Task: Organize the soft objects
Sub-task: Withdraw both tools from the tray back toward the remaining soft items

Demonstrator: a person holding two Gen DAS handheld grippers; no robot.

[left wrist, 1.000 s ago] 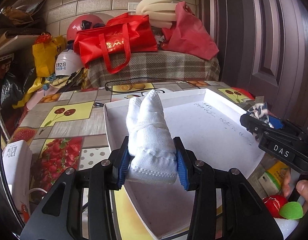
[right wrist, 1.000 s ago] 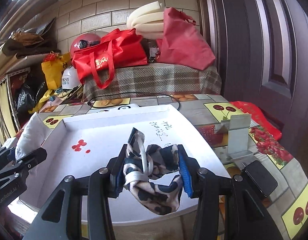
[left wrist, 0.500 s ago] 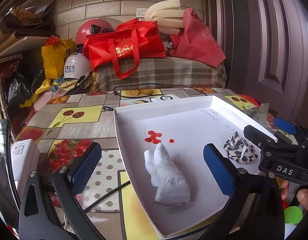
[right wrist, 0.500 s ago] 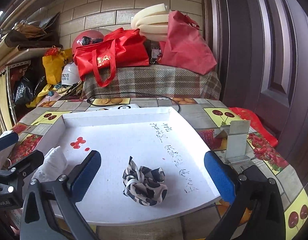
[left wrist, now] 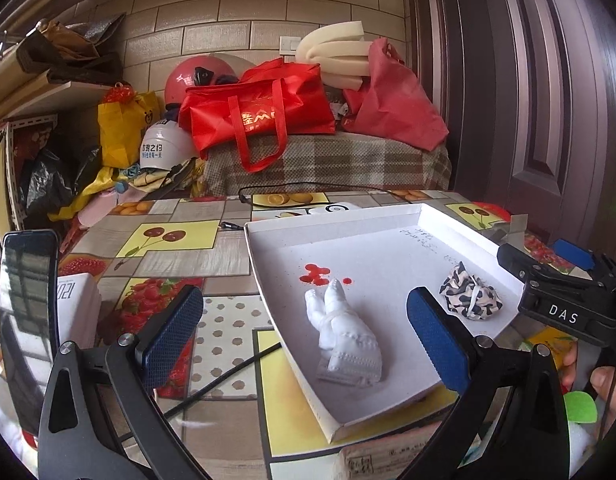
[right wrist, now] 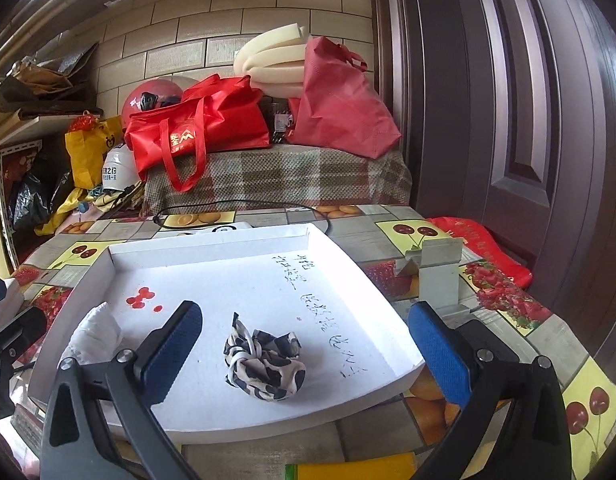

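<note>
A white glove-like soft item (left wrist: 345, 338) lies near the front of the shallow white box lid (left wrist: 335, 226), beside red stains. My left gripper (left wrist: 306, 338) stands open around it, blue pads well apart and touching nothing. To its right in the same lid lies a black-and-white patterned fabric bundle (left wrist: 469, 294). In the right wrist view that bundle (right wrist: 264, 364) rests between the wide-open fingers of my right gripper (right wrist: 304, 350), untouched. The white item (right wrist: 94, 330) shows at the lid's left side (right wrist: 100, 268).
The lid sits on a fruit-patterned tablecloth (left wrist: 164, 240). A black cable (left wrist: 224, 374) runs under my left gripper. A phone (left wrist: 26, 320) stands at the left, a metal bracket (right wrist: 437, 272) at the right. Red bags (right wrist: 200, 136), helmets and foam pile up behind the table.
Both grippers opened wide and released their items, which now lie in the lid. The left gripper drew back a little from the white item.
</note>
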